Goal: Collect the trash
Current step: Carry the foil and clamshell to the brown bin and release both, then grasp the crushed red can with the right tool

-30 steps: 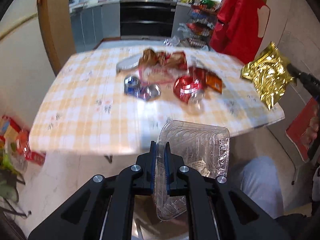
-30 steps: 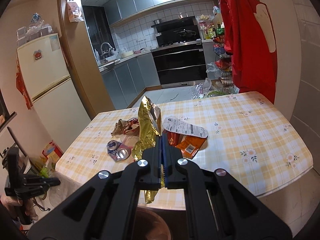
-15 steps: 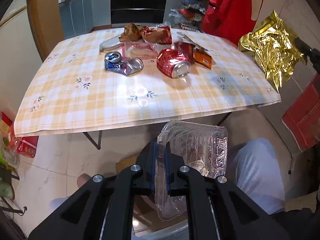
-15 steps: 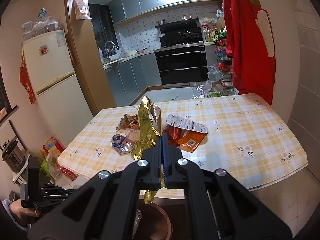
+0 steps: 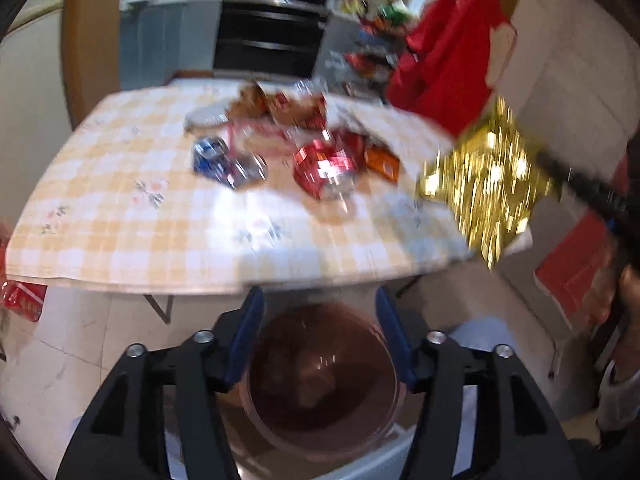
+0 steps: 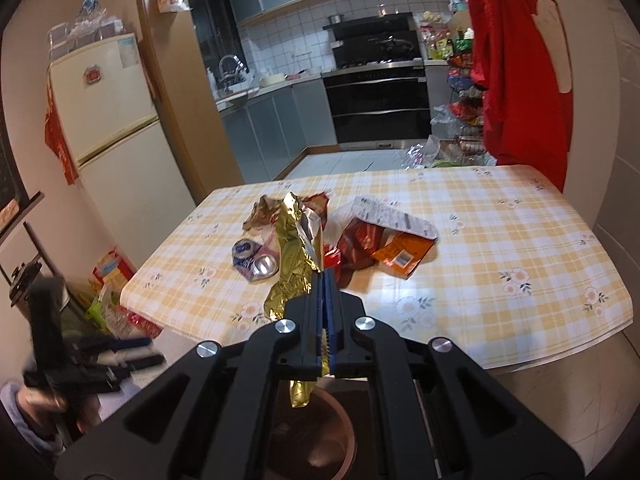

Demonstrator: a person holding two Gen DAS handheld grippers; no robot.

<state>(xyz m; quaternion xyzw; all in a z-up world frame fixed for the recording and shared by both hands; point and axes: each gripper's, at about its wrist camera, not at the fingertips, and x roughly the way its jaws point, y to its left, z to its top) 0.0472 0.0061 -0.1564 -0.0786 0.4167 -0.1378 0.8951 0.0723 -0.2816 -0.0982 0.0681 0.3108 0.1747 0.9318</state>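
The left gripper [image 5: 320, 312] is hovering with its blue-padded jaws spread wide and nothing between them, directly above the round brown plastic bin [image 5: 322, 384] that is standing on the floor near the table's near edge. Something pale is lying at the bottom of the bin, too blurred to identify.

The right gripper [image 6: 323, 280] is pinching a crumpled gold foil snack bag [image 6: 296, 248] with its jaws closed tight; the bag is sticking up above the fingertips and dangling below them, its lower tip hanging over the rim of the same bin. In the left wrist view this bag is showing at the right, over the table's near right corner.

Beyond the grippers, the table with the yellow checked floral cloth [image 6: 500, 240] is carrying the remaining trash, grouped around its middle. A crushed blue drink can [image 6: 256, 260] is lying at the left of the group, a crushed red drink can [image 5: 324, 168] just right of it, and an orange snack wrapper [image 6: 404, 256] further right. A white printed wrapper [image 6: 390, 216] is resting partly over the orange one, and a crumpled brown wrapper [image 6: 264, 212] is sitting at the far left of the pile.
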